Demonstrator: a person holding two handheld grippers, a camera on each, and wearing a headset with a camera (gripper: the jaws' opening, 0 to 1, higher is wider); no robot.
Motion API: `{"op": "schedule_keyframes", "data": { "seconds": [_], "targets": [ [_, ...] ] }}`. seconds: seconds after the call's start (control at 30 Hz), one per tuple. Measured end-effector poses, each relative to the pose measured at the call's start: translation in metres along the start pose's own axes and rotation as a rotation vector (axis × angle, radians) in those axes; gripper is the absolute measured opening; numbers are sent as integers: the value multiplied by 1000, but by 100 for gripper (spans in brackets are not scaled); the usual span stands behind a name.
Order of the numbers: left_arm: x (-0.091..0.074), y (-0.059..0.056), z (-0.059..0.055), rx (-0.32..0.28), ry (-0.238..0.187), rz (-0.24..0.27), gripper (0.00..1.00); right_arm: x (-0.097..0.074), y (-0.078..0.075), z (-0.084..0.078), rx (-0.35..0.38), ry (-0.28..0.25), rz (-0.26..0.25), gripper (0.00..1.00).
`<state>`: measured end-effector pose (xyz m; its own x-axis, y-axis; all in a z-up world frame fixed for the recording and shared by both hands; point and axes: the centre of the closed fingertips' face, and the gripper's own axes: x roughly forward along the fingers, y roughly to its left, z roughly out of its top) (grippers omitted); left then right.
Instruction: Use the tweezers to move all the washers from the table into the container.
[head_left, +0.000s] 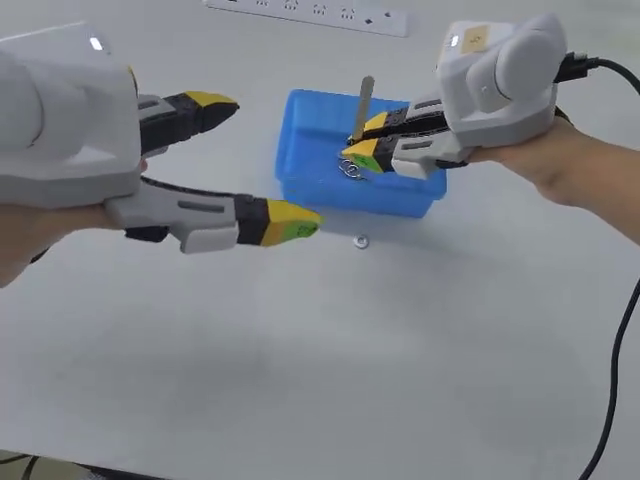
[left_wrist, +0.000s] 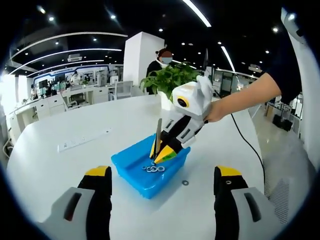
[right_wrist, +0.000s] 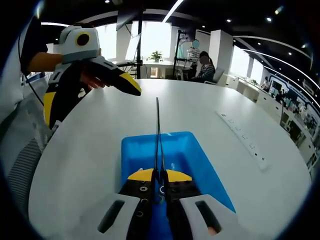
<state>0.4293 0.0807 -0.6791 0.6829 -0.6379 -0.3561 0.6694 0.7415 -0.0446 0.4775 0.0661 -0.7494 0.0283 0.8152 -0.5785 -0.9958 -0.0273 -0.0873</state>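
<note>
The right gripper reaches in from the right, held roughly level in a hand, with its tips over the container. Its jaws are pressed together, pinching the tweezers, which slant up from between the yellow tips. The left gripper comes in from the left and stops just short of the container. Its jaws are spread wide with nothing between them.

The tweezers are a thin, flat strip of grey metal. The container is a shallow rectangular tray of smooth blue plastic. Several small metal washers lie bunched inside it, right under the right gripper's tips. One more washer lies on the tabletop, just in front of the container's near wall. The tabletop is white, smooth and matte. Both grippers have pale grey shells and black jaws capped in yellow. A white power strip lies at the far edge.
</note>
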Motion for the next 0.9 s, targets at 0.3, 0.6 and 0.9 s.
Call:
{"op": "schedule_keyframes", "data": {
  "seconds": [0.3, 0.6, 0.9],
  "targets": [
    [33, 17, 27, -4, -32, -81, 70, -1, 3, 5, -30, 16, 17, 8],
    [51, 14, 35, 127, 10, -177, 42, -3, -1, 5, -35, 26, 22, 8],
    [57, 7, 32, 146, 49, -247, 18, -2, 1, 4, -38, 33, 38, 8]
  ]
}}
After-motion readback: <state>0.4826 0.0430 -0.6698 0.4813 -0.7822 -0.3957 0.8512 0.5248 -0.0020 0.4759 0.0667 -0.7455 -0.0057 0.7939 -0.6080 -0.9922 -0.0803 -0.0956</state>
